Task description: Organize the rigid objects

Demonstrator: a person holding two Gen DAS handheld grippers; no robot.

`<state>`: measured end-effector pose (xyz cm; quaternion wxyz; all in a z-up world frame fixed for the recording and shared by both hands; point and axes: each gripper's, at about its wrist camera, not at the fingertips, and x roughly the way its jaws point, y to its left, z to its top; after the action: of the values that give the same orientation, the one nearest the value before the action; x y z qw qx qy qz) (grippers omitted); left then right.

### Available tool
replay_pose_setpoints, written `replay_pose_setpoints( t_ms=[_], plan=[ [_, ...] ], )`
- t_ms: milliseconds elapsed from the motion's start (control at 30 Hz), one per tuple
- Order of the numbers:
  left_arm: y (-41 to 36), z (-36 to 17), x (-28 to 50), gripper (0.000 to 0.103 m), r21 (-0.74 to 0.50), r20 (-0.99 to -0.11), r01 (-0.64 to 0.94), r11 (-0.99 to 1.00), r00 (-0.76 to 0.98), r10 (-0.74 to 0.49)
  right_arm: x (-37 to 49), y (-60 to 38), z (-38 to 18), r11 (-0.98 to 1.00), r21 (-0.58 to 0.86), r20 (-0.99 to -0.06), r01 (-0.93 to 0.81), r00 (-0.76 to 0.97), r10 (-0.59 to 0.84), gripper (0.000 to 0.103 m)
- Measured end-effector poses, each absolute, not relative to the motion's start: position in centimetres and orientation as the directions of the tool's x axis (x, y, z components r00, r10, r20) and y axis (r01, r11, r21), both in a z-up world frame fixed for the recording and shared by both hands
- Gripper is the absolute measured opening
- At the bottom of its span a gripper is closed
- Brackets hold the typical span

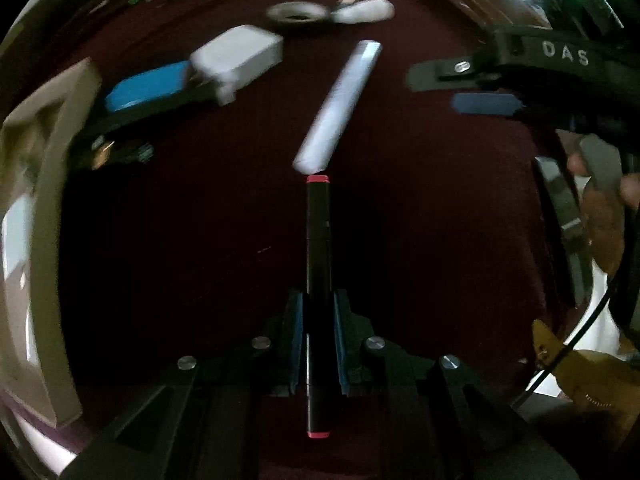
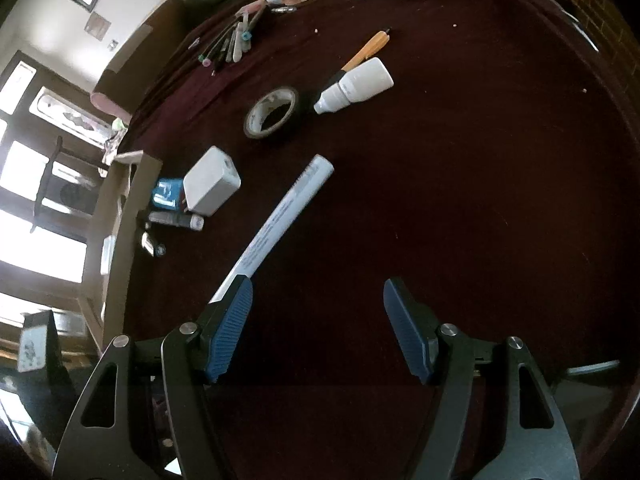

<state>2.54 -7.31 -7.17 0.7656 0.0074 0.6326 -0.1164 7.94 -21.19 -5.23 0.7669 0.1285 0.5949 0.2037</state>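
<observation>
Item in hand: black marker (image 1: 318, 264), clamped by my left gripper (image 1: 318, 344). My right gripper (image 2: 318, 332) hung open, empty, beside the white tube (image 2: 280, 224). Step: pickup done, I judged; next I needed a lift and carry to the pen pile (image 2: 232, 46).

Dim, fisheye-warped views — window (image 2: 36, 200) glare at left, motion blur above.

Tabletop (image 2: 460, 200) is covered in matt maroon cloth, kinda felt-like. The black marker (image 1: 318, 240) looks like smooth plastic with a slight sheen, the white tube (image 2: 280, 224) glossy. White charger block (image 2: 212, 182) is matt plastic, and the blue jaw pads are ribbed rubber.
</observation>
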Motion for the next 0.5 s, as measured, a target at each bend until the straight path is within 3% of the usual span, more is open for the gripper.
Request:
replay_pose_setpoints(
  t_ms=[267,367,433,500],
  plan=[
    [-2.1,-7.8,2.6,0.013,-0.196,-0.96,0.011,0.98,0.199,-0.195,10.2,-17.1,-4.9,0.874,0.447,-0.868,-0.192,0.145,0.475,0.068],
    [-2.1,-8.0,2.8,0.013,-0.181,-0.962,0.025,0.983,0.202,-0.183,10.8,-15.6,-5.9,0.885,0.434,-0.882,-0.171,0.119,0.456,0.048],
    [-2.8,-7.8,3.2,0.013,-0.175,-0.963,0.033,0.984,0.202,-0.178,11.2,-14.6,-6.5,0.909,0.386,-0.907,-0.16,0.117,0.405,0.045],
    [-2.9,-7.9,3.3,0.013,-0.172,-0.963,0.041,0.984,0.204,-0.177,11.4,-13.3,-6.1,0.932,0.301,-0.932,-0.205,0.143,0.332,0.035]
  ],
)
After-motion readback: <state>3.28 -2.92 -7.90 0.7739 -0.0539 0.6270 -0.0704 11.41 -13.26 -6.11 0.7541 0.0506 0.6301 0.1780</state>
